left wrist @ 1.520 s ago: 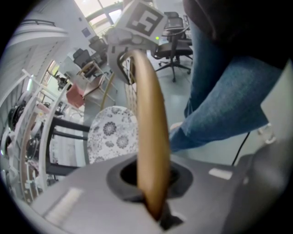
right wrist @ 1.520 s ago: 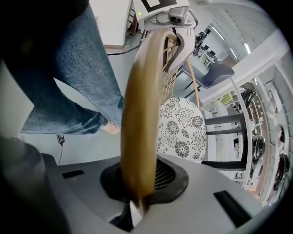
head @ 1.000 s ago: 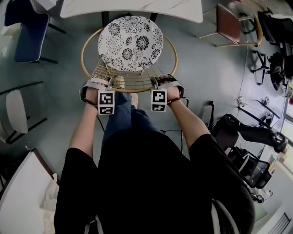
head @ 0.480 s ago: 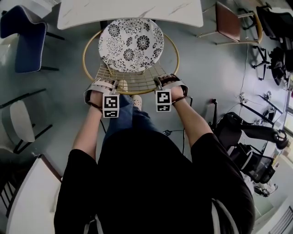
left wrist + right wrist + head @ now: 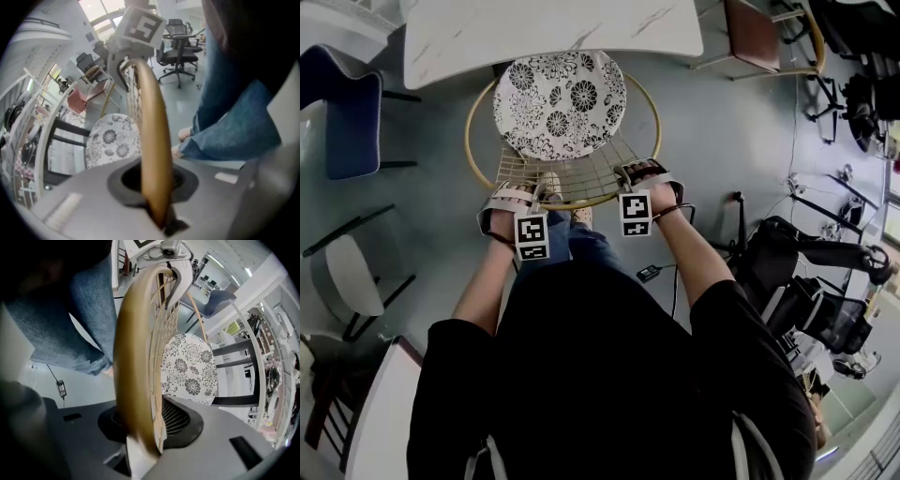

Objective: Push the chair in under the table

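A chair with a round gold rim (image 5: 653, 131), a wire back and a floral cushion (image 5: 561, 103) stands with its front tucked at the edge of the white marble table (image 5: 553, 28). My left gripper (image 5: 528, 195) points down onto the back rim at its left. There the gold rim (image 5: 152, 140) runs between the pads of the left gripper (image 5: 157, 208), which pinch it as the jaws start opening. My right gripper (image 5: 636, 176) sits on the rim's right part. Its jaws are opening around the rim (image 5: 129, 357), and the right gripper (image 5: 140, 446) looks loose on it.
The person's jeans and shoes (image 5: 553, 183) stand right behind the chair. A blue chair (image 5: 352, 112) is at the left, a brown chair (image 5: 755, 33) at the top right, and black office chairs (image 5: 797, 281) at the right. A cable adaptor (image 5: 649, 273) lies on the floor.
The head view has drifted a little. Both grippers stay at the chair's back rim, and the chair sits much the same against the table's edge.
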Available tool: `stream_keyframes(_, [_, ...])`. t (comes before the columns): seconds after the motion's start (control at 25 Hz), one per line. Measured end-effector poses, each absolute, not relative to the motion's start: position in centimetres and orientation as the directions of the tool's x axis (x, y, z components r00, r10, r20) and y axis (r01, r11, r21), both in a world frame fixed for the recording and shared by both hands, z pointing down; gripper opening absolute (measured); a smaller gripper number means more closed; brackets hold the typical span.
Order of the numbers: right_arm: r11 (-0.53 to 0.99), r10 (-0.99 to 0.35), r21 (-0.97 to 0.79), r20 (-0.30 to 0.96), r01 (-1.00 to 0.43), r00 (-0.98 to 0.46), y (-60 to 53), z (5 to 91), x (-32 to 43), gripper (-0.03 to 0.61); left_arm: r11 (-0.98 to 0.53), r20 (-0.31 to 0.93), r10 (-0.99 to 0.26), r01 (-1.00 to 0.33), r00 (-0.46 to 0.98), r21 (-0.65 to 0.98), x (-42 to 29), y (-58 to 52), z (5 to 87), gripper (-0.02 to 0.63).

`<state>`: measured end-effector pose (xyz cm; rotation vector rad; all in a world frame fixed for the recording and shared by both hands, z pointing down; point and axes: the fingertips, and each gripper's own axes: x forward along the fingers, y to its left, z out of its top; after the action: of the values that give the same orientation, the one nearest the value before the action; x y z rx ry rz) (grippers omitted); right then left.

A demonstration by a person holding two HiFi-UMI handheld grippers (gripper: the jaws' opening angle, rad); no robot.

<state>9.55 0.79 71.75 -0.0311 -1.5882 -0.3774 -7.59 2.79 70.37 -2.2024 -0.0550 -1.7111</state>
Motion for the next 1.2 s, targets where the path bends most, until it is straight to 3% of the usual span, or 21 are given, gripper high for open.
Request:
stream_keyframes(0.04, [0.949, -0.209, 0.218, 0.976, 0.227, -0.062, 0.8, 71.6, 9.5, 0.132, -0.946, 0.95, -0.154, 0.236, 0.273, -0.221, -7.6, 3.0, 70.5, 0.065])
stream_keyframes(0.16, [0.954, -0.219, 0.23, 0.973, 0.191, -0.077, 0.8, 70.6, 9.3, 0.138, -0.977, 0.952, -0.058, 0.178, 0.299, -0.116, -7.8, 3.5, 70.3, 0.168])
stream_keyframes(0.52, [0.969, -0.174, 0.19, 0.978, 0.158, -0.113, 2.6, 66.1, 8.3, 0.14, -0.998, 0.913, 0.053, 0.055, 0.405, 0.034, -9.3, 3.6, 65.5, 0.167])
stream_keyframes(0.68, [0.994, -0.089, 0.098, 0.986, 0.054, -0.143, 3.4, 63.6, 7.3, 0.14, -0.992, 0.892, 0.081, -0.049, 0.444, 0.115, -10.1, 3.5, 63.1, 0.132])
stream_keyframes(0.88, [0.985, -0.164, 0.145, 0.953, -0.092, -0.256, 1.4, 59.3, 4.8, 0.084, -0.962, 0.816, -0.029, -0.238, 0.578, 0.134, -10.0, 0.8, 58.3, 0.079])
stream_keyframes(1.0, [0.955, -0.27, 0.207, 0.904, -0.213, -0.331, -1.4, 56.1, 2.9, 0.043, -0.939, 0.762, -0.161, -0.335, 0.627, 0.077, -9.6, -2.1, 55.3, 0.031])
stream_keyframes(1.2, [0.848, -0.475, 0.27, 0.768, -0.457, -0.429, -6.9, 48.9, 1.1, 0.028, -0.845, 0.638, -0.41, -0.535, 0.652, 0.004, -8.9, -6.8, 49.0, 0.009])
